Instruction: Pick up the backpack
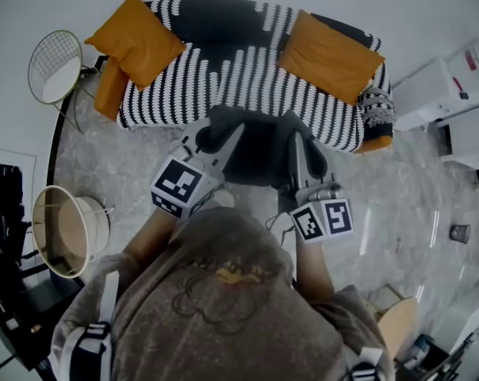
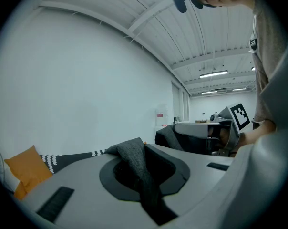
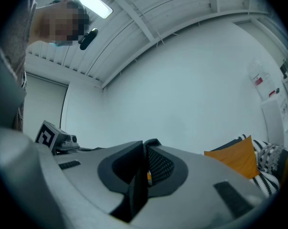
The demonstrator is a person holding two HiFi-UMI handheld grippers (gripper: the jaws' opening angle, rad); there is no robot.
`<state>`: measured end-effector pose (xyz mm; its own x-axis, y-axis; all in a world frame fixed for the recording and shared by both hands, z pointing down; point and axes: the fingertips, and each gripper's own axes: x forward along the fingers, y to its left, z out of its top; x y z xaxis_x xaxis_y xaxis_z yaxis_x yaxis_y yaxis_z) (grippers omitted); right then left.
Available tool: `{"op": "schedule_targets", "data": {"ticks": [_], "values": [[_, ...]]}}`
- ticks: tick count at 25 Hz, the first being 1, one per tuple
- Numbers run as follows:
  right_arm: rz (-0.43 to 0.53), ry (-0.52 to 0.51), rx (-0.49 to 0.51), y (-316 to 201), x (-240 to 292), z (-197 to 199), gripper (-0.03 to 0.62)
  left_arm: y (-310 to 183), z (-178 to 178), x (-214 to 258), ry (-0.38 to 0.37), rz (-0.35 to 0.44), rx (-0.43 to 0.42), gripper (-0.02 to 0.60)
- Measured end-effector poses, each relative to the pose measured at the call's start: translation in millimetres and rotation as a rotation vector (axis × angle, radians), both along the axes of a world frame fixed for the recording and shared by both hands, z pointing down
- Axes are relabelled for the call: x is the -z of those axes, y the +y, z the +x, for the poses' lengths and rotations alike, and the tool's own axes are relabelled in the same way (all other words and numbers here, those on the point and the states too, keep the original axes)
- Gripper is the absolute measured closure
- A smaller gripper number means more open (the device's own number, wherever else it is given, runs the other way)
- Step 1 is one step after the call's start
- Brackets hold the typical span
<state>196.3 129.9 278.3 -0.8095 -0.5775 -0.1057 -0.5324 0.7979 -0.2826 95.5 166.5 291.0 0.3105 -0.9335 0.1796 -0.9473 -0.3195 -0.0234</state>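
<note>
The backpack (image 1: pixel 259 153) is between both tools, at 12 o'clock from the person, before the sofa (image 1: pixel 224 62). The left tool (image 2: pixel 141 151) pinches its grey strap (image 2: pixel 134 161) and the right tool (image 3: pixel 145 149) its mesh strap (image 3: pixel 158 166). Both should rise evenly, grips firm, so neither strap slips.

One backpack (image 1: pixel 259 155); two grippers (image 1: pixel 216 136) (image 1: pixel 293 127); one striped sofa (image 1: pixel 239 70); two large orange cushions (image 1: pixel 136 36) (image 1: pixel 331 55)

Left tongs (image 2: pixel 143 150) pinching grey backpack fabric (image 2: pixel 128 155) (knit-textured), orange cushion (image 2: pixel 27 168)
</note>
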Motion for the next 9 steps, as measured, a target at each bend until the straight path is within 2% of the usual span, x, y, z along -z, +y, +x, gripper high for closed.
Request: {"op": "schedule_targets", "data": {"ticks": [9], "values": [[-0.013, 0.011, 0.005, -8.0, -3.8, -6.3, 0.562, -8.4, -8.1, -3.6, 0.014, -0.023, 0.0, 0.554]]}}
